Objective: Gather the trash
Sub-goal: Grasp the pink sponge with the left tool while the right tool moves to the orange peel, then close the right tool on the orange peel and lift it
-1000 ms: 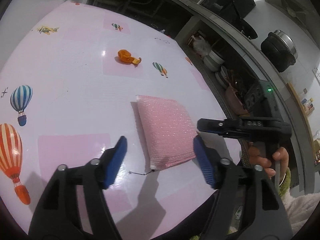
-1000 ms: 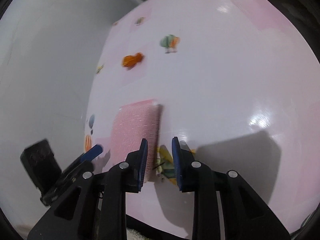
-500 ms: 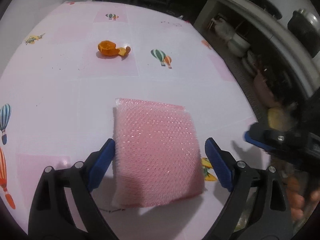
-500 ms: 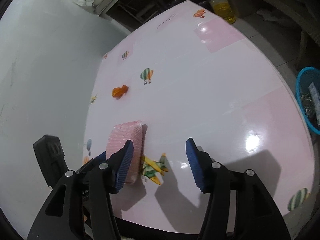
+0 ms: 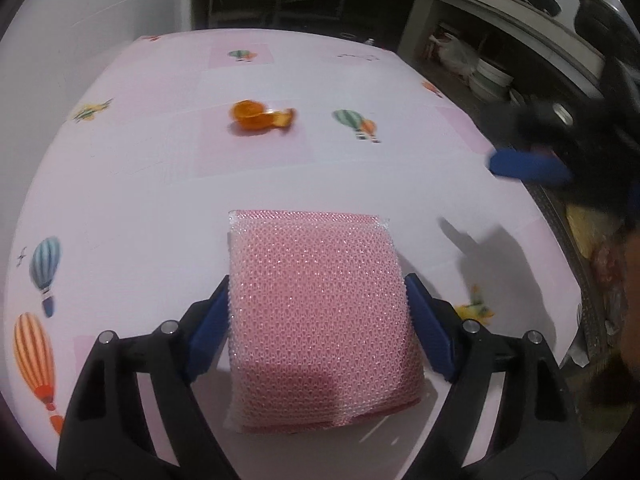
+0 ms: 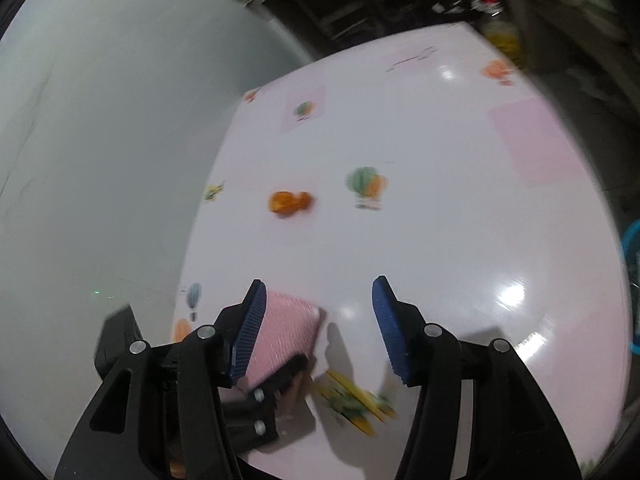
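A pink bubble-wrap pad (image 5: 320,312) lies flat on the balloon-print tablecloth (image 5: 160,200). My left gripper (image 5: 316,320) straddles it, one blue pad at each side edge. Its jaws are closing and the wrap shows no squeeze. An orange peel (image 5: 258,116) sits farther back on the table. In the left wrist view a blurred blue finger (image 5: 528,166) of my right gripper shows at the right. My right gripper (image 6: 320,320) hangs open above the table with nothing between its fingers. The pink pad (image 6: 288,332) and the orange peel (image 6: 290,202) show beyond it.
A blue basket (image 6: 634,280) stands on the floor past the table's right edge. Dark shelves with white bowls (image 5: 488,80) run behind the table. A grey wall (image 6: 100,160) borders the table on the left. A printed yellow plane (image 6: 356,400) lies by the near edge.
My left gripper has moved forward and tilted down until the pink pad lies between its jaws. My right gripper has opened, lifted off the pad's edge and drawn away to the right.
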{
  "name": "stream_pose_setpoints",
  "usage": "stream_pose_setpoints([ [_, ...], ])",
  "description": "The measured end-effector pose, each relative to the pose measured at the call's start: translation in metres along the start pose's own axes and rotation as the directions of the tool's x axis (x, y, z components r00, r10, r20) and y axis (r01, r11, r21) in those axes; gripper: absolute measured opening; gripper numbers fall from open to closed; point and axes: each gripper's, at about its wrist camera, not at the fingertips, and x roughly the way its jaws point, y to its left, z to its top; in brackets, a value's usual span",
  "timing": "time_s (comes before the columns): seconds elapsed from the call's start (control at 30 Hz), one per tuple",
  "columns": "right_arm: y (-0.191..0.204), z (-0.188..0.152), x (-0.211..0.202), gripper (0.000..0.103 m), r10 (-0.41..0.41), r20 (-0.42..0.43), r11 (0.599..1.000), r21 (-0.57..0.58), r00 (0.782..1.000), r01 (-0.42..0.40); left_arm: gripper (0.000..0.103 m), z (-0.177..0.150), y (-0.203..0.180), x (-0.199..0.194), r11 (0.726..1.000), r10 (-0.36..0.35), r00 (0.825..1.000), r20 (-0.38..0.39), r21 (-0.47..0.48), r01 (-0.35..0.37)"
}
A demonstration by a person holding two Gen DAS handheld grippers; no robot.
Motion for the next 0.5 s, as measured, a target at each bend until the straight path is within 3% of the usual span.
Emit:
stream_pose_setpoints([
  [0.2,0.032,0.043,0.059,0.054,-0.021,-0.064,0.996,-0.086,0.998,0.015,0.079,-0.01,0.031,-0.014,1.0,0.015,1.0,0.007,-0.018,-0.015],
  [0.5,0.063,0.079,0.127,0.052,-0.16,-0.113,0.958,-0.256,0.981,0.127,0.078,-0.019,0.051,-0.023,1.0,0.009,1.0,0.024,-0.029,-0.008],
])
